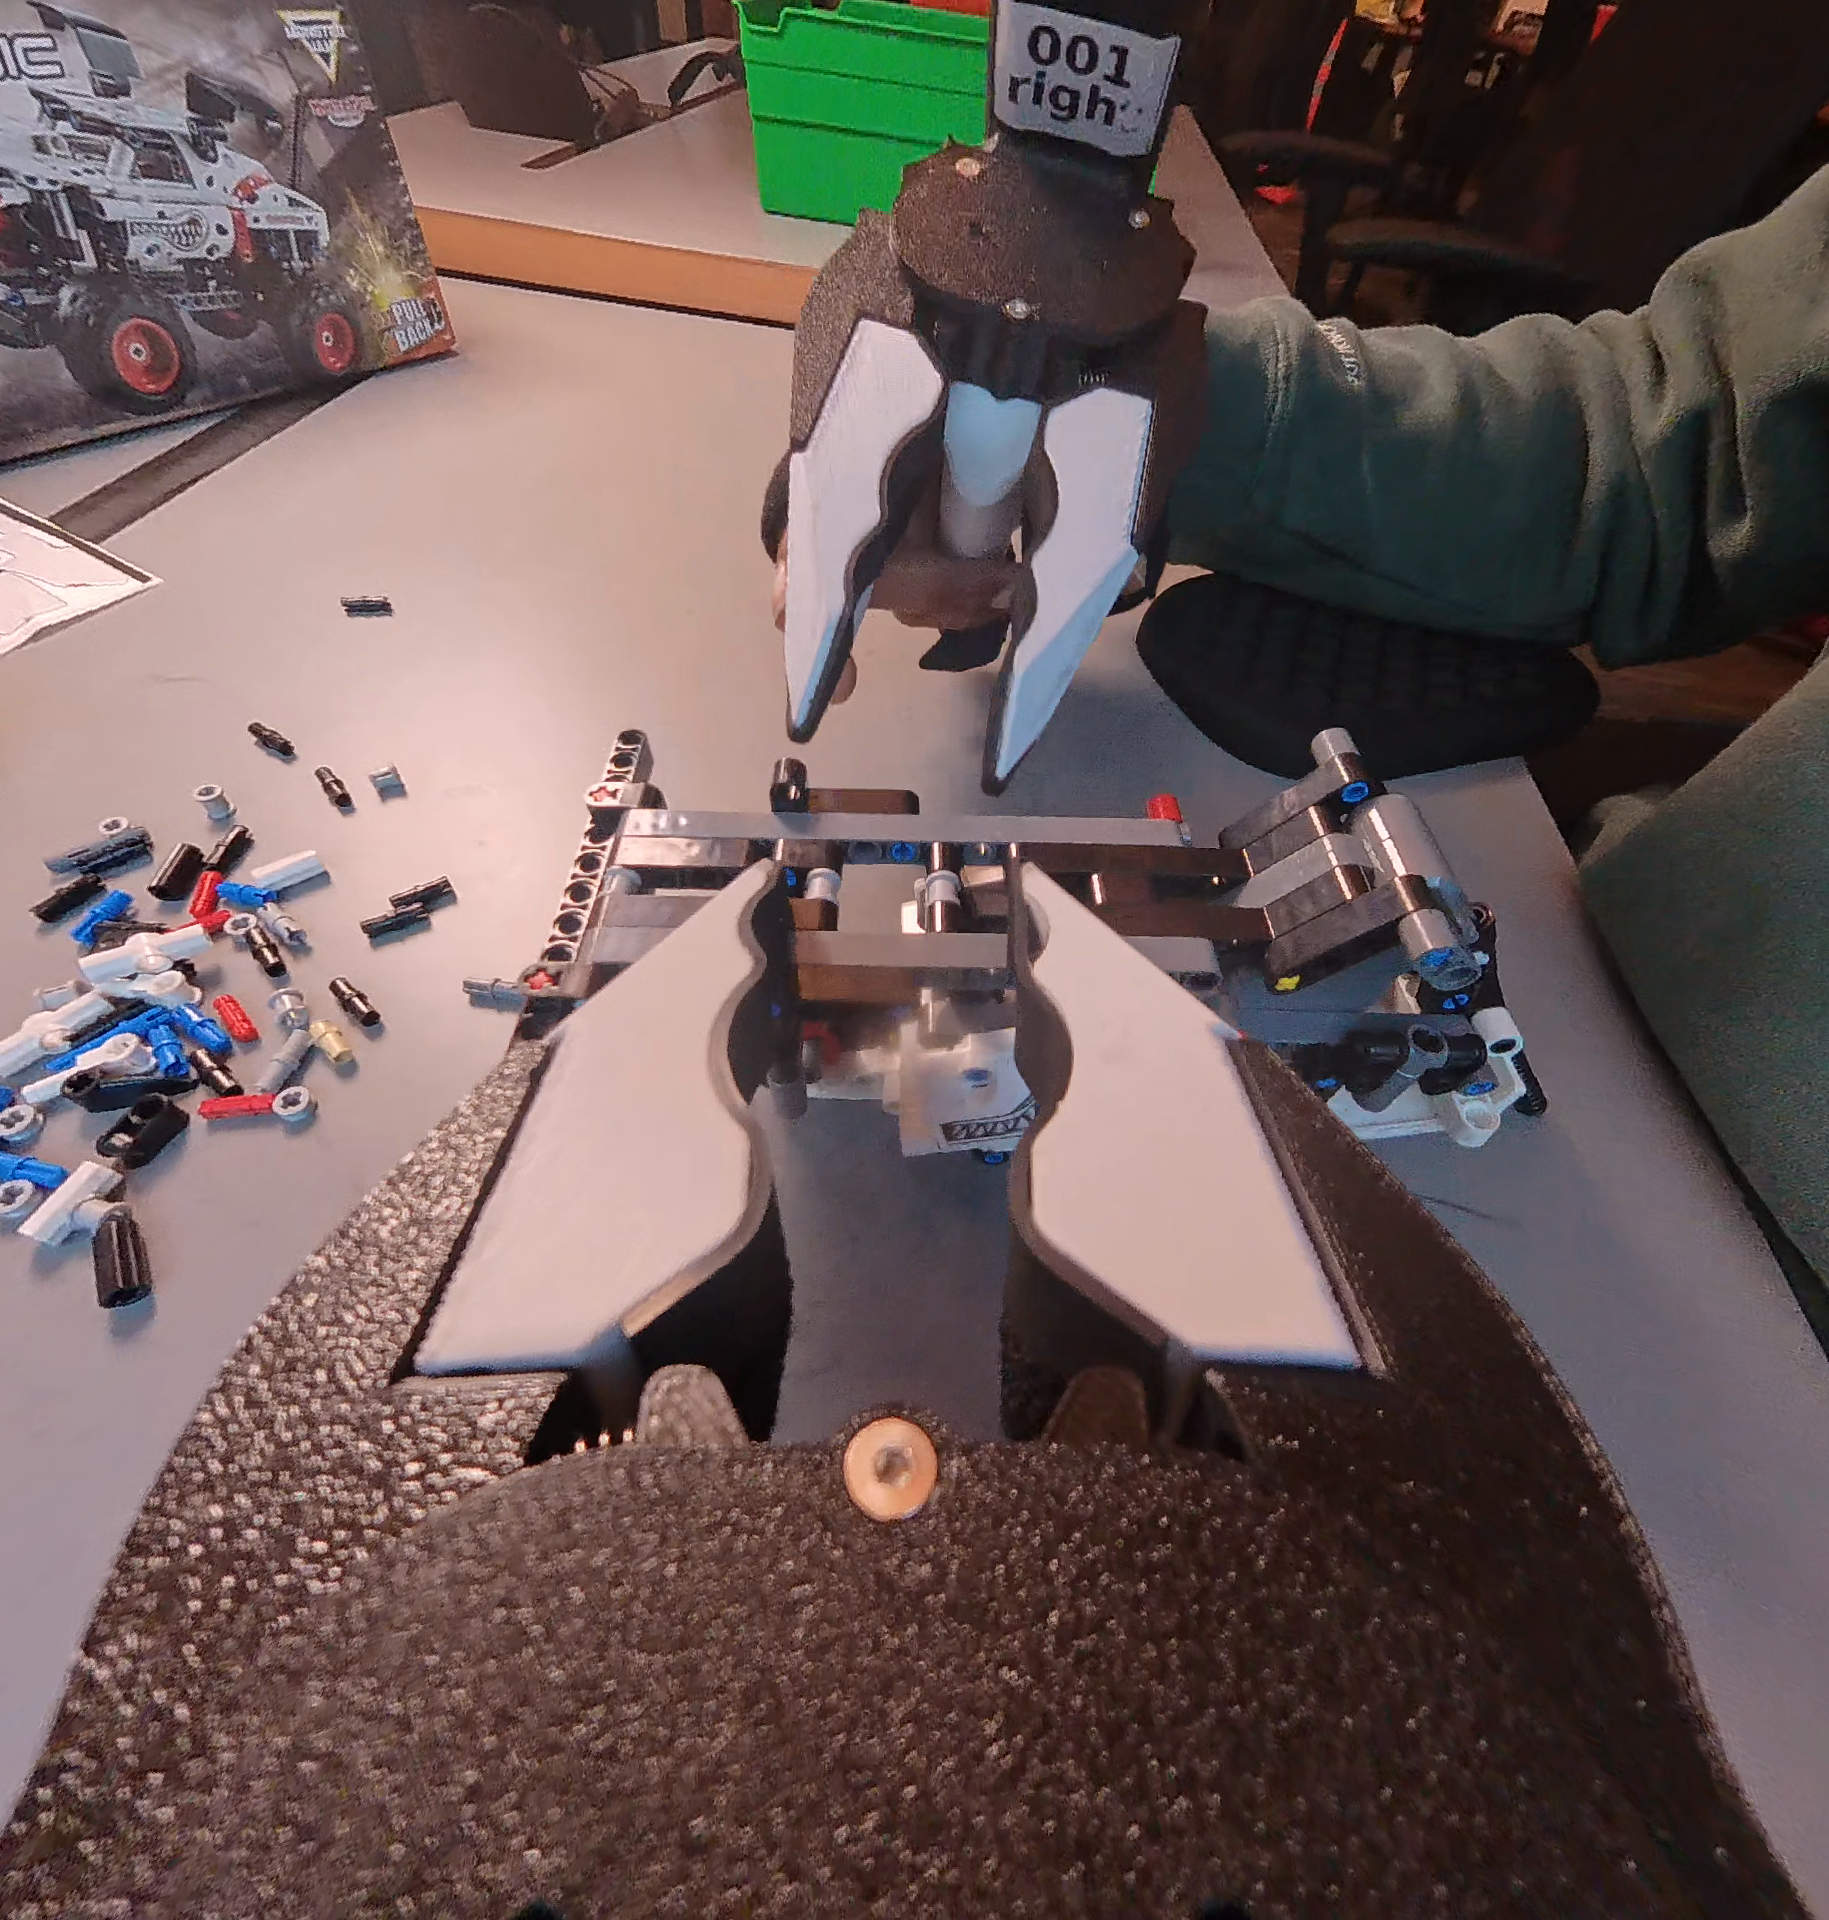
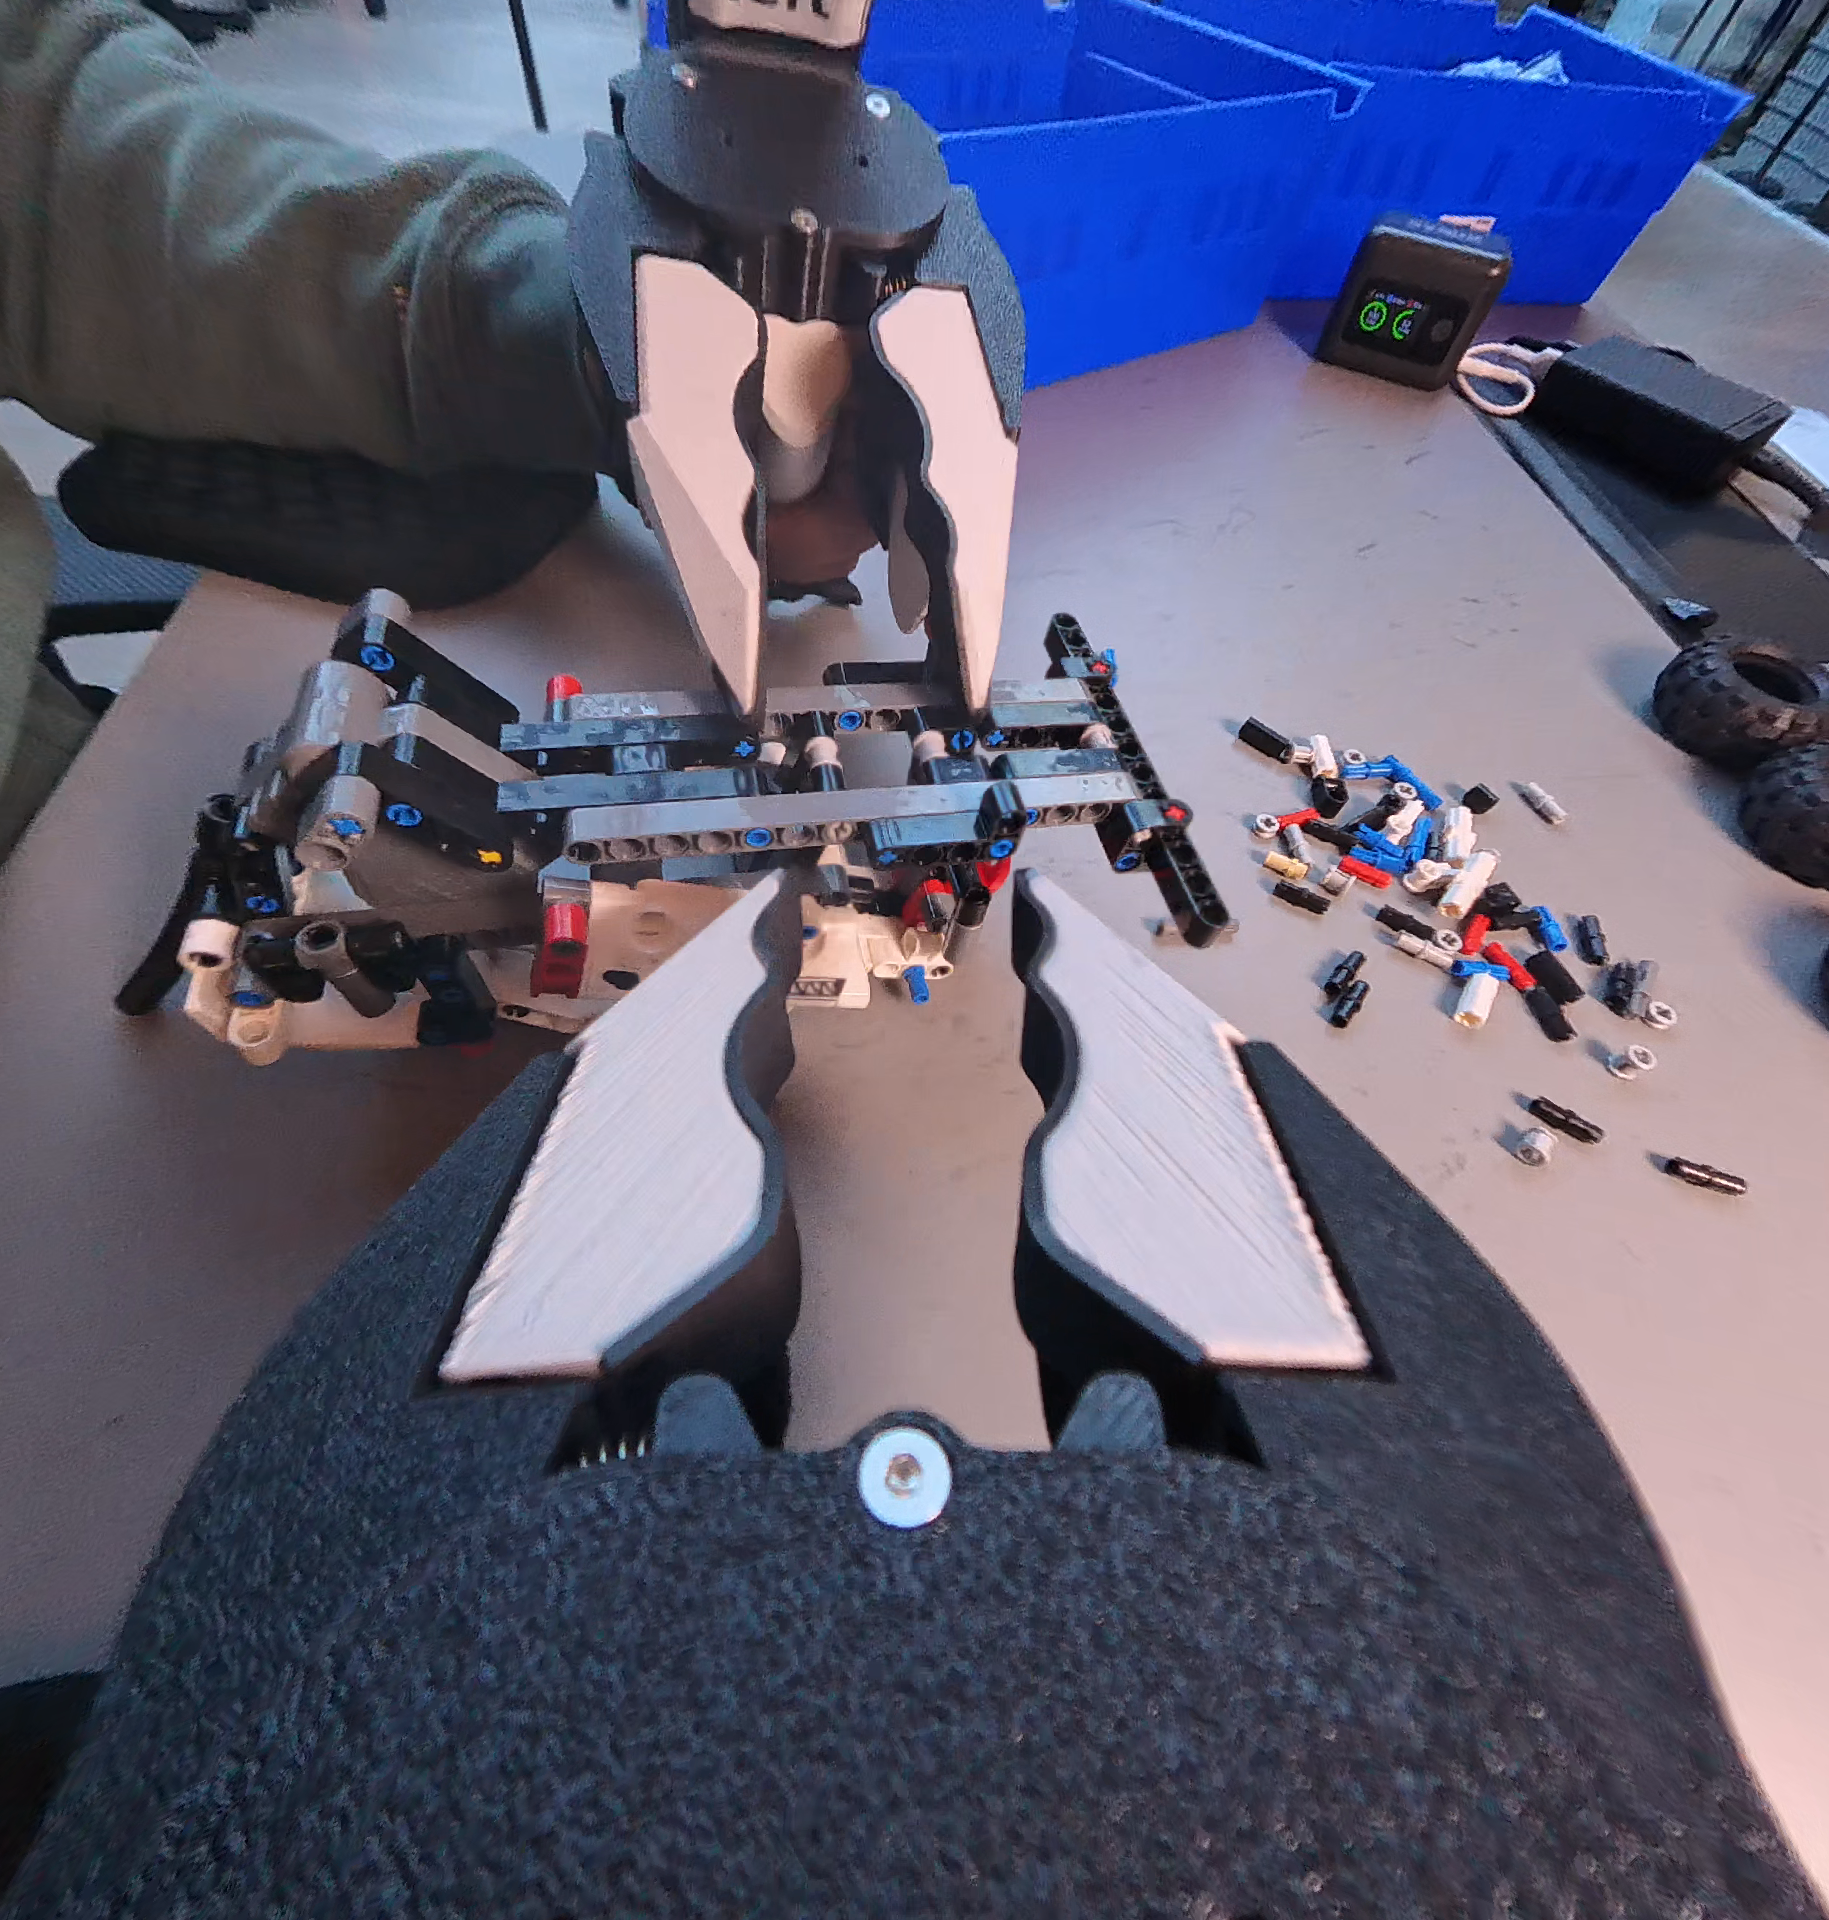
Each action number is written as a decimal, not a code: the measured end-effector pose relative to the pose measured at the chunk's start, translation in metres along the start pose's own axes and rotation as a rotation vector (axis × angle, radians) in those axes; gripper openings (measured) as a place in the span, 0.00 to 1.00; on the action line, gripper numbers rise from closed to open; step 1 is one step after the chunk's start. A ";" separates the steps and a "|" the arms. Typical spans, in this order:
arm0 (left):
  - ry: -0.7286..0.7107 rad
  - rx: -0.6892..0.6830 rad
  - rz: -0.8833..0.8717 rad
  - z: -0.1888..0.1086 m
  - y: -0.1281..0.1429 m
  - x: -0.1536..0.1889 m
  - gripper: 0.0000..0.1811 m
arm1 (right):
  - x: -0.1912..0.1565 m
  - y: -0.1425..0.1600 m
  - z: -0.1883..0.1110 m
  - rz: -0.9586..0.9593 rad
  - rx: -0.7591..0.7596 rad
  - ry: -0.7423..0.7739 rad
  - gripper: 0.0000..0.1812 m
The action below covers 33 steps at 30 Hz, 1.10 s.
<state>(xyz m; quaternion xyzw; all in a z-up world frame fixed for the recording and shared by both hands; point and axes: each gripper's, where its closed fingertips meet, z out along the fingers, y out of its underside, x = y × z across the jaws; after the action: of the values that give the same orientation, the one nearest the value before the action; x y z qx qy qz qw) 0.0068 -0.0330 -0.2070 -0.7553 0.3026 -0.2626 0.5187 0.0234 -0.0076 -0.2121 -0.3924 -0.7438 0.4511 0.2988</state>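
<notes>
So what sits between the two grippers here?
The half-built brick chassis lies between the left gripper and right gripper, which face each other across it. Both wrist views show this.

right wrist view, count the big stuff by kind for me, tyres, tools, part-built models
tyres: 3 (one cut off by the picture's edge)
tools: 2, the left tool and the right tool
part-built model: 1
total: 6
</notes>
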 end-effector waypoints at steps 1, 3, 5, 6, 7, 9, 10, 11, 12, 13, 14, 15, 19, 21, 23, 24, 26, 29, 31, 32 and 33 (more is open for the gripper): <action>-0.005 -0.007 0.010 0.001 0.001 0.000 0.22 | 0.000 0.002 0.003 -0.010 -0.006 0.007 0.23; -0.018 -0.018 0.031 0.002 0.002 -0.001 0.21 | -0.001 0.003 0.008 0.008 0.000 -0.009 0.25; -0.014 -0.014 0.031 0.003 0.002 0.000 0.20 | -0.001 0.004 0.011 0.039 0.017 -0.035 0.25; -0.013 -0.013 0.031 0.004 0.002 0.000 0.21 | 0.000 0.004 0.012 0.054 0.025 -0.046 0.25; -0.010 -0.012 0.029 0.004 0.002 0.000 0.20 | 0.000 0.004 0.013 0.068 0.035 -0.063 0.25; -0.006 -0.012 0.035 0.006 0.001 -0.001 0.20 | 0.001 0.005 0.013 0.106 0.042 -0.113 0.25; -0.005 -0.014 0.041 0.007 0.001 -0.001 0.19 | 0.002 0.005 0.013 0.124 0.039 -0.144 0.25; -0.009 -0.017 0.046 0.008 0.001 -0.003 0.18 | 0.003 0.005 0.013 0.133 0.041 -0.165 0.24; -0.015 -0.020 0.060 0.009 0.001 -0.005 0.15 | 0.005 0.003 0.013 0.140 0.050 -0.181 0.23; -0.004 -0.024 0.070 0.010 0.001 -0.004 0.15 | 0.007 0.002 0.012 0.149 0.057 -0.192 0.23; 0.009 -0.028 0.073 0.010 0.000 -0.004 0.15 | 0.009 0.002 0.012 0.160 0.056 -0.198 0.22; 0.022 -0.030 0.073 0.011 0.000 -0.003 0.15 | 0.010 0.004 0.012 0.164 0.048 -0.204 0.22; 0.060 -0.046 0.090 0.012 0.000 -0.001 0.14 | 0.004 0.003 0.012 0.133 0.041 -0.209 0.19; 0.126 -0.060 0.102 0.013 0.002 0.010 0.03 | 0.004 0.001 0.011 0.117 0.045 -0.201 0.18; 0.091 -0.070 0.119 0.015 0.002 0.006 0.08 | 0.004 0.001 0.011 0.101 0.036 -0.188 0.18; 0.070 -0.089 0.133 0.014 0.001 0.004 0.10 | 0.004 0.000 0.011 0.098 0.034 -0.182 0.17; 0.012 -0.098 0.133 0.012 -0.006 -0.001 0.19 | 0.001 -0.001 0.010 0.092 0.035 -0.183 0.17; -0.030 -0.198 0.145 0.009 -0.001 -0.005 0.23 | 0.000 0.000 0.010 0.096 0.028 -0.171 0.17; -0.057 -0.265 0.145 0.008 0.004 -0.007 0.24 | 0.000 0.001 0.010 0.104 0.018 -0.151 0.17; -0.060 -0.292 0.140 0.008 0.004 -0.006 0.24 | 0.000 0.001 0.010 0.107 0.020 -0.139 0.17; -0.063 -0.324 0.145 0.008 0.005 -0.006 0.24 | -0.001 0.001 0.009 0.106 0.019 -0.126 0.17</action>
<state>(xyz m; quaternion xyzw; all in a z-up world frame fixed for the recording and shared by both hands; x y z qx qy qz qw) 0.0075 -0.0255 -0.2147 -0.8130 0.3781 -0.1487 0.4170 0.0170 -0.0124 -0.2167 -0.3992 -0.7350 0.4973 0.2306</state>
